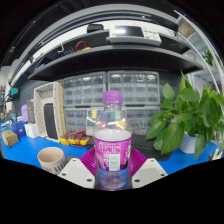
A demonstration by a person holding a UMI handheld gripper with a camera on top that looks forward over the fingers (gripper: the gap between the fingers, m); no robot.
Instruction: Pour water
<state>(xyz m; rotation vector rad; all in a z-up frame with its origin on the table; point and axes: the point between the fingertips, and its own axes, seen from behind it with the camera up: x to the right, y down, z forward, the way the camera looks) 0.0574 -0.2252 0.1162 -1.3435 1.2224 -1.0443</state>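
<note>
A clear plastic water bottle (pixel 112 130) with a pink label and a pale purple cap stands upright between my gripper's (pixel 112 172) two fingers. Both magenta pads (pixel 88 160) press against its sides, so the gripper is shut on it. The bottle's base sits low between the white fingertips and I cannot tell whether it touches the blue table (pixel 30 152). A short round cup (pixel 51 159) with a dark inside stands on the table to the left of the fingers.
A leafy green plant (pixel 185 118) in a white pot stands to the right. A beige woven stand (pixel 49 108) and small items are at the left. Shelves with clear drawer boxes (pixel 120 95) run along the back.
</note>
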